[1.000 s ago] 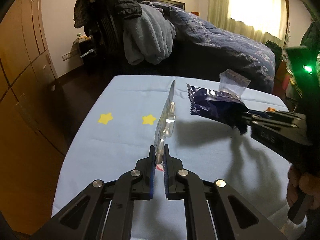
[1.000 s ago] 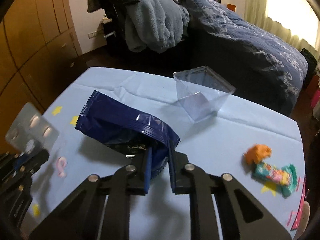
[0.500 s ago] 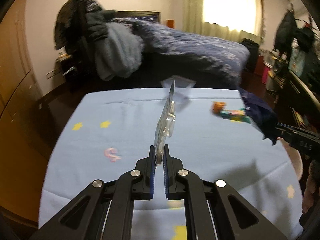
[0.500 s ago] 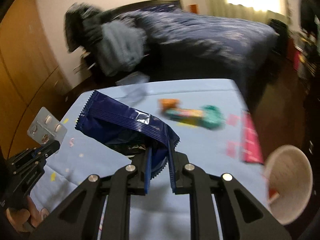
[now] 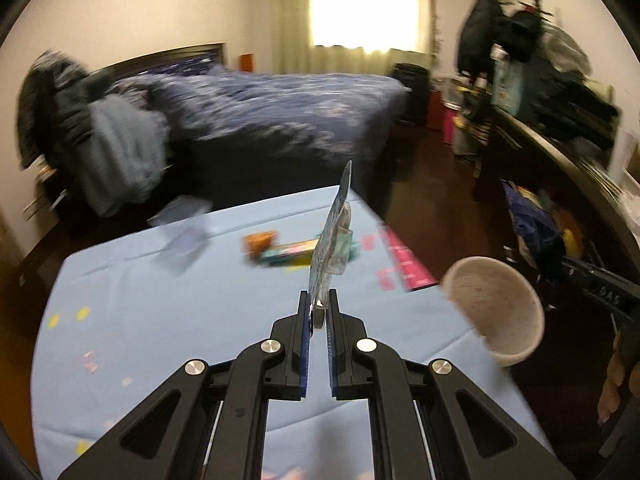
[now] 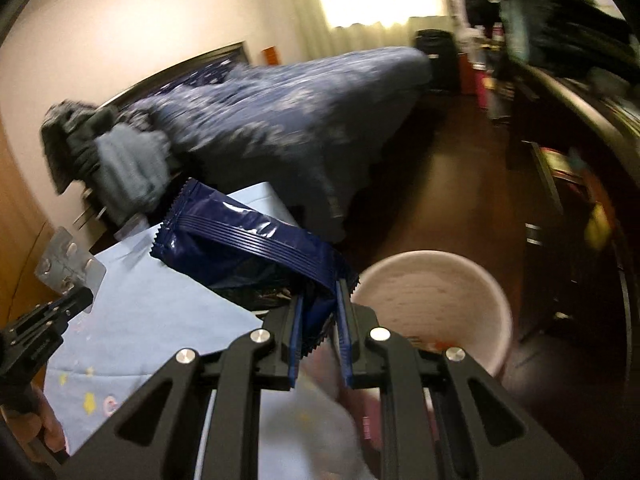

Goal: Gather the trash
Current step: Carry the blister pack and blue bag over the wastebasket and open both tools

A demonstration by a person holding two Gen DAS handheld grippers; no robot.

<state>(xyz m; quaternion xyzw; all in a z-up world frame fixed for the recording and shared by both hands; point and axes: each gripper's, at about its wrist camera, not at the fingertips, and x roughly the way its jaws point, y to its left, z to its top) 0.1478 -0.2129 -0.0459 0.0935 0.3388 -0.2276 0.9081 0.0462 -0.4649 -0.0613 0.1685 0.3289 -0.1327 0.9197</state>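
Trash here means two pieces held in the air and more lying on the desk, with the bin as the landmark.

Left wrist view: the left tool (image 5: 319,312) is clamped on the bottom edge of a blister pack (image 5: 331,240), which stands upright and edge-on above the desk (image 5: 160,304). The bin (image 5: 494,312), a pale round bucket, sits off the desk's right edge, to the right of the pack. Left of the bin, on the desk, lie a teal wrapper (image 5: 296,255) with an orange piece (image 5: 259,241) touching its end, and a blurred clear cup (image 5: 182,232) further left. The pack looks light, stiff and thin; an edge grip suits it, though it may pivot between the pads.

Right wrist view: the right tool (image 6: 320,312) is closed on the torn end of a blue wrapper (image 6: 248,248), which juts up and left of the bin (image 6: 436,304). The tool sits at the bin's near-left rim, so I judge release is close. The foil looks light, crinkly and slick; the crimped seam is the surest hold. The left tool (image 6: 76,300) with its blister pack (image 6: 68,260) hangs far left of the bin.
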